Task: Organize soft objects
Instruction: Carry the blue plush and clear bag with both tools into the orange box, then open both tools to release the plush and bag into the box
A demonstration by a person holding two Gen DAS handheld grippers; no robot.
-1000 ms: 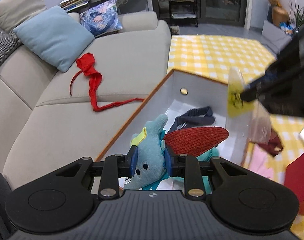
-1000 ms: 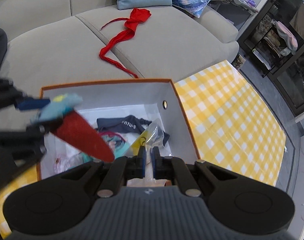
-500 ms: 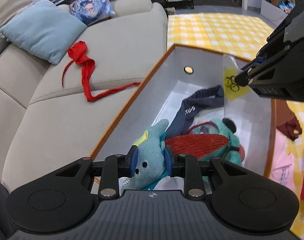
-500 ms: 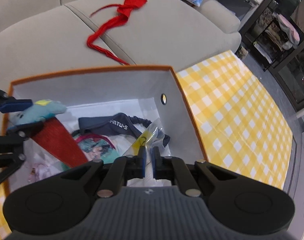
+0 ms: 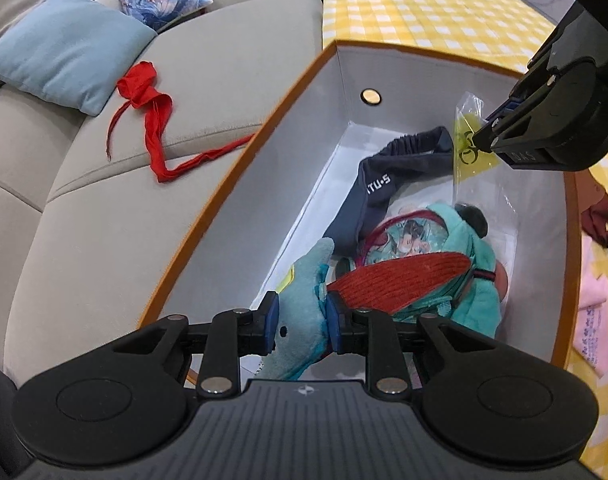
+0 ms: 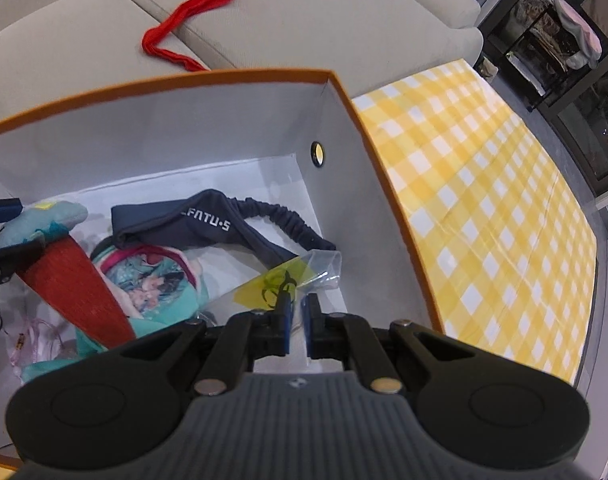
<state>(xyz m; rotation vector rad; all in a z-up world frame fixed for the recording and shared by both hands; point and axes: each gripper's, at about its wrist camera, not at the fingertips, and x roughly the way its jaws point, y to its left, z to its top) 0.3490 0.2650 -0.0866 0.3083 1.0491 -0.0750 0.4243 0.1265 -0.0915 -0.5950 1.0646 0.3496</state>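
Beige sofa (image 5: 231, 92), yellow-checked cloth (image 6: 484, 184).

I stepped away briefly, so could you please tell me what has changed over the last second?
Both grippers have come down into the orange-rimmed box. The left gripper has lowered the blue plush toy with its red fin inside, still clamped. The right gripper has lowered the clear plastic bag and its fingers have parted slightly. The dark headband, the teal pouch and the red cloth on the sofa are unchanged.
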